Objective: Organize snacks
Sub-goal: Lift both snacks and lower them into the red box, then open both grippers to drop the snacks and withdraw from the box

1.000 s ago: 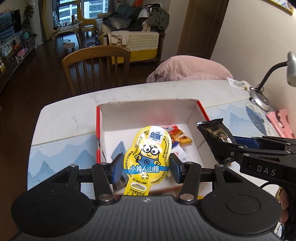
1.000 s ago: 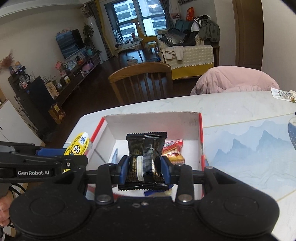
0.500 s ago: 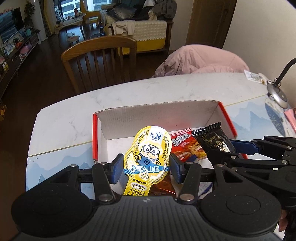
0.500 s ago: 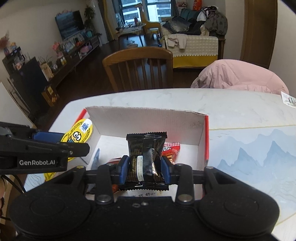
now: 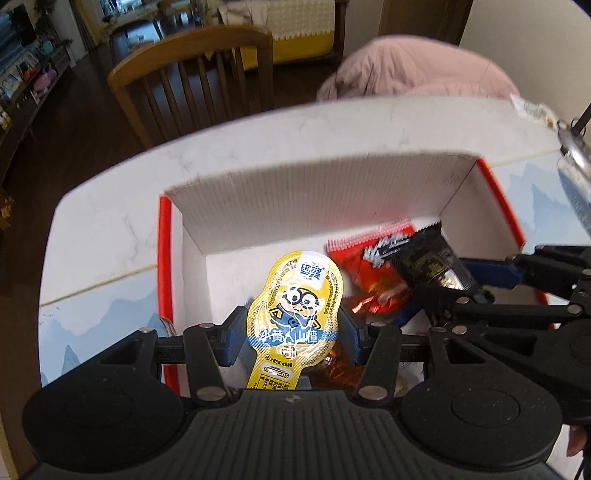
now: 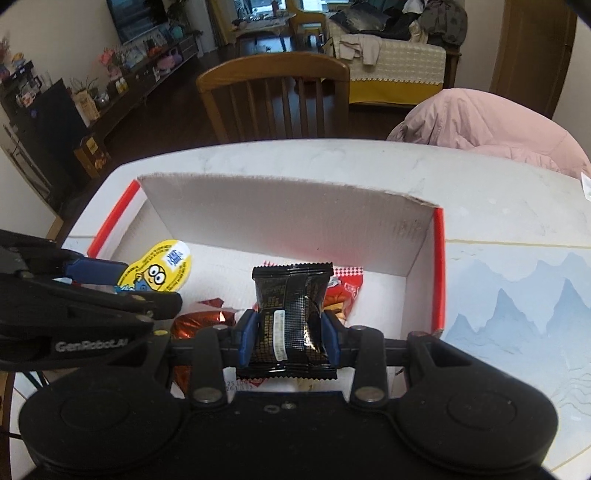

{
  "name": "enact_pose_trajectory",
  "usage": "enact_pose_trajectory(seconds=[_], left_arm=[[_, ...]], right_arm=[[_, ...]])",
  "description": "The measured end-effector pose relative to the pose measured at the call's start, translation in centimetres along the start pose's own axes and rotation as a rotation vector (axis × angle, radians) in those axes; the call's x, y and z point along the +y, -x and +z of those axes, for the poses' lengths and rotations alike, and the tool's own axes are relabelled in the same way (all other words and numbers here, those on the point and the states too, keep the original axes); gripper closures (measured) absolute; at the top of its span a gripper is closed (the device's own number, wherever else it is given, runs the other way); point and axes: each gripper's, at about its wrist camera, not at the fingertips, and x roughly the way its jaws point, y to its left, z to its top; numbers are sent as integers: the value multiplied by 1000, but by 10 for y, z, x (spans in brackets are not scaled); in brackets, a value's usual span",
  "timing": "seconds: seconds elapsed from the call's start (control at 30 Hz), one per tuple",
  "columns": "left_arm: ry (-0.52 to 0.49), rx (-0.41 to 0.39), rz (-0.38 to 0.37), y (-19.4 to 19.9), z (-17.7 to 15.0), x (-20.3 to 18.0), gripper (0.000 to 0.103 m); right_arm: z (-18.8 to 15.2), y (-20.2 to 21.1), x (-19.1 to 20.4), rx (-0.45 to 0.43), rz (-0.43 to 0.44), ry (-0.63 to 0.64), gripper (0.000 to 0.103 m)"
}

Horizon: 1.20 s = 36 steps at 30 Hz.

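A wooden chair (image 6: 273, 92) stands at the far edge of the marble table (image 6: 332, 162). A pink garment (image 6: 491, 125) lies heaped at the table's far right side. Beyond, a sofa (image 6: 399, 70) carries clothes. A TV (image 6: 136, 14) and cluttered shelf (image 6: 48, 107) line the left wall.

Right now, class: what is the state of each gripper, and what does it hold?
Left gripper: shut on the yellow minion snack.
Right gripper: shut on the black snack packet.
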Motion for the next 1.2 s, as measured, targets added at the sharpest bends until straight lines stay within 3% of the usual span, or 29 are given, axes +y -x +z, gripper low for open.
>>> enact_pose_trajectory(seconds=[0.17, 0.43, 0.77, 1.2], left_arm=[[-6, 53, 16, -16, -6, 3, 51], [20, 51, -3, -15, -7, 9, 51], [35, -15, -36, 15, -12, 13, 46], [24, -160, -30, 82, -38, 9, 44]], right_arm=[[-2, -8, 0, 29, -1, 19, 66], [1, -10, 0, 38, -1, 13, 66], [-1, 10, 7, 18, 2, 23, 65], [-12, 74, 20, -61, 52, 23, 62]])
